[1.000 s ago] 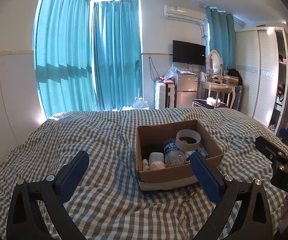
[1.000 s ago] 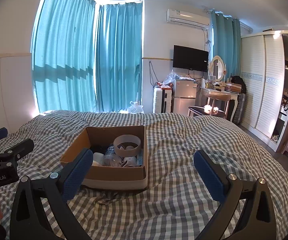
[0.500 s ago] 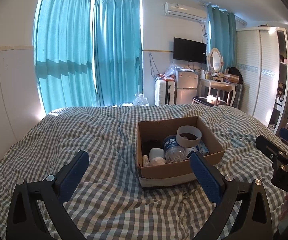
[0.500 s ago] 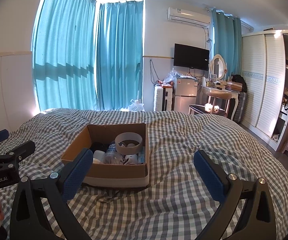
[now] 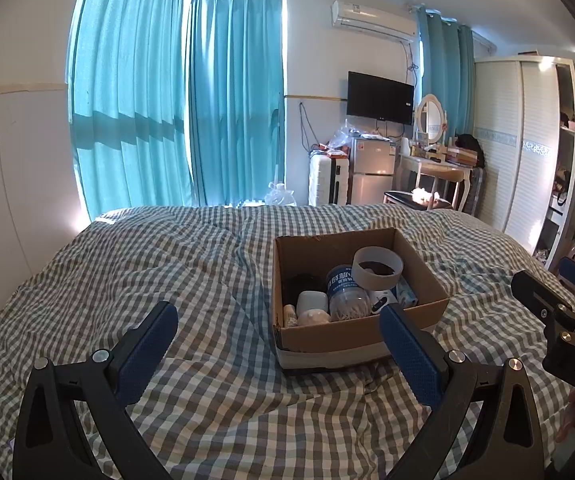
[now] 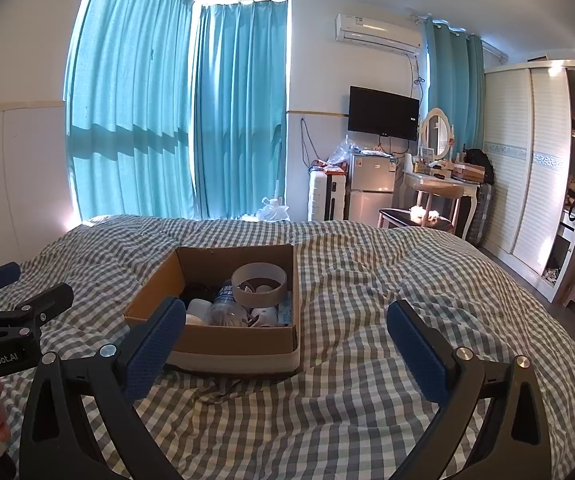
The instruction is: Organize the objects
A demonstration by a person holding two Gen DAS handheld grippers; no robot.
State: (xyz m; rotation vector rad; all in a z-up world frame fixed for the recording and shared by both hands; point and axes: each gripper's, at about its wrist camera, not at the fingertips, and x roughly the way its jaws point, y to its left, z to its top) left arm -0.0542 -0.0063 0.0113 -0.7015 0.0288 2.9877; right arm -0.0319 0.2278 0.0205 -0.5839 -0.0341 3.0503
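- Cardboard box [image 5: 361, 336] sits open-topped on the checked bed cover [image 5: 167, 264], near the middle of the bed; it serves as the one container for the small items.
- Contents, all inside the box walls: a roll of tape [image 5: 377, 270] resting on top of the pile, a clear bottle with a blue label [image 5: 346, 292] lying under it, a white rounded case [image 5: 311, 302], and a dark item [image 5: 303, 282] toward the back left. Other small pieces are too small to name.
- No loose item shows on the bed cover around the box. This fits either a finished gathering-up or a stock yet to be taken out and sorted; the views do not settle which.
- Left tongs [image 5: 277, 340]: jaws wide apart, holding nothing, hovering short of the box's near wall, apparently lined up on it.
- Right tongs [image 6: 285, 328]: jaws likewise wide apart and empty, level with the box's near right corner.
- Both tongs hang clear of the bed, touching nothing, so the soft cover stays unpressed and the box level.
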